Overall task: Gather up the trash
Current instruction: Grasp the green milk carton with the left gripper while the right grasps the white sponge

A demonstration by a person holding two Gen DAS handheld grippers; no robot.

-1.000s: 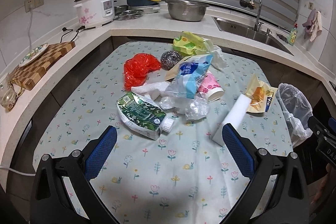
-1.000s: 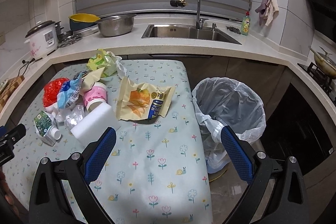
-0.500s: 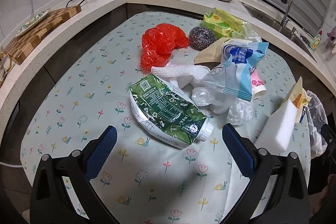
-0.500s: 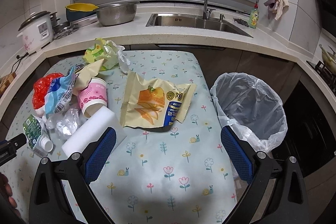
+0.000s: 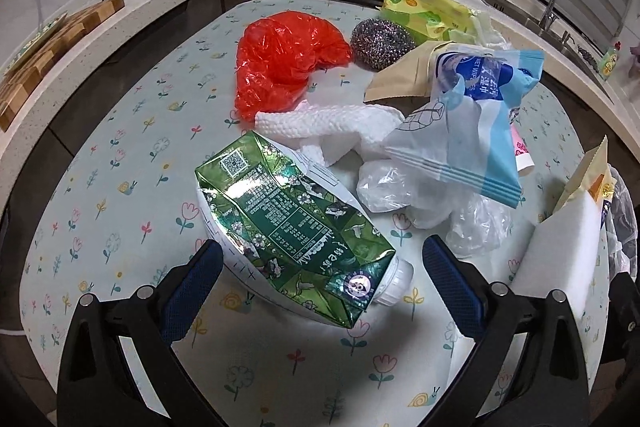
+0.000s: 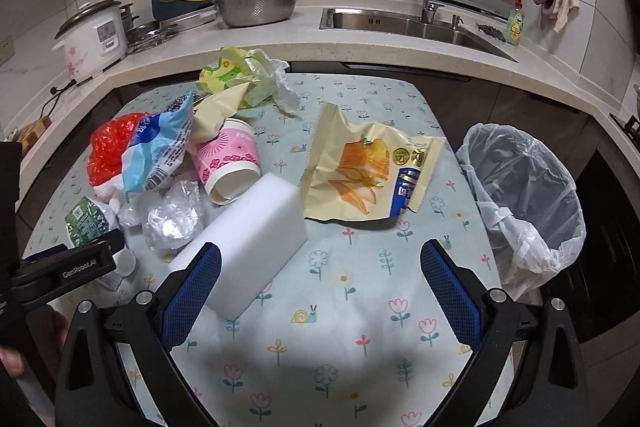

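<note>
Carton (image 5: 292, 227), green and crumpled, lies at lower centre between the wide-open, empty jaws of the left gripper (image 5: 320, 267): probably light, stiff-edged, glossy; grip across its flat sides. Tissue (image 5: 332, 127) and clear plastic (image 5: 448, 211) crowd behind. Right gripper (image 6: 320, 267) is open and empty beside the sponge (image 6: 248, 239); bin (image 6: 524, 195) at right.

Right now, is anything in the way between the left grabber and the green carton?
No, nothing visible. The left gripper is open, and the green carton already lies between its blue fingers on the flowered tablecloth. The white paper towel and clear plastic lie beyond it.
</note>
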